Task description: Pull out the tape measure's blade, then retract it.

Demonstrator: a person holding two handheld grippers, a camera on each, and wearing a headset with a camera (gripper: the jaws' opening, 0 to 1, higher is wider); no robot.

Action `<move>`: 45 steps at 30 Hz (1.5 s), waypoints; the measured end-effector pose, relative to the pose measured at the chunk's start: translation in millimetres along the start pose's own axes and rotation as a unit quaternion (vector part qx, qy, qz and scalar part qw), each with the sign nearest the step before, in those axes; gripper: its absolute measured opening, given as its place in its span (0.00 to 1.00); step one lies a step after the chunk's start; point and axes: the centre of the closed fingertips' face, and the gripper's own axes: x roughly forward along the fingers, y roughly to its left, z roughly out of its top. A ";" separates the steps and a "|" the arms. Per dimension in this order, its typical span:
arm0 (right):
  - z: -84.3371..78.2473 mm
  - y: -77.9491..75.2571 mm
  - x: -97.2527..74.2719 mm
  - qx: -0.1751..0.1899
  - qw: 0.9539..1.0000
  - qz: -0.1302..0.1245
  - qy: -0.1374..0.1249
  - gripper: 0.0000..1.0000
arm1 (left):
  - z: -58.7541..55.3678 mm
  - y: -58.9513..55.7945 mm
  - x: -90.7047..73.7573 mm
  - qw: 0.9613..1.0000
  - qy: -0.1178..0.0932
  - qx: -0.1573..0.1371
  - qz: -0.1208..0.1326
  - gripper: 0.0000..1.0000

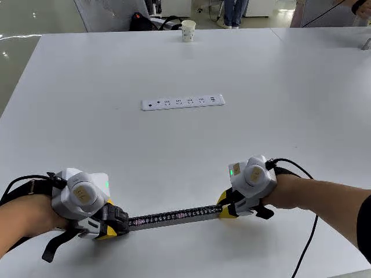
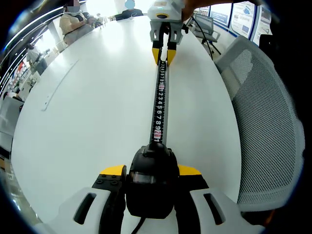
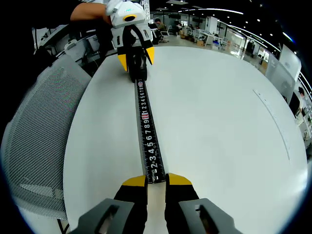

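The black tape measure case (image 2: 152, 181) sits between the yellow-tipped jaws of my left gripper (image 2: 151, 171), which is shut on it; in the head view the case (image 1: 115, 221) is at the lower left. Its black blade (image 1: 174, 217) with white numbers runs out across the white table to my right gripper (image 1: 227, 209). In the right gripper view the blade's end (image 3: 155, 176) is pinched by my right gripper (image 3: 156, 181), which is shut on it. The blade (image 2: 160, 100) lies straight just above the table, and my right gripper (image 2: 164, 54) holds its far end.
A white power strip (image 1: 183, 102) lies mid-table beyond the grippers. A paper cup (image 1: 188, 30) stands near the far edge. A grey mesh chair (image 2: 265, 122) stands by the table's near edge. A black cable (image 1: 307, 243) trails from the right gripper. People sit in the background.
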 end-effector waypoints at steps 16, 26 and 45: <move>-5.1 -0.3 -3.7 0.001 1.000 -0.001 0.004 0.09 | 0.1 -0.9 0.1 1.000 0.001 0.002 0.001 0.33; -8.8 -0.5 -6.2 0.006 1.000 -0.003 0.003 0.09 | 0.0 -1.0 0.2 1.000 0.001 0.002 0.000 0.33; -7.9 -0.9 -5.6 -0.001 1.000 0.005 0.019 0.10 | 2.6 0.1 -0.5 1.000 -0.016 -0.007 0.004 0.34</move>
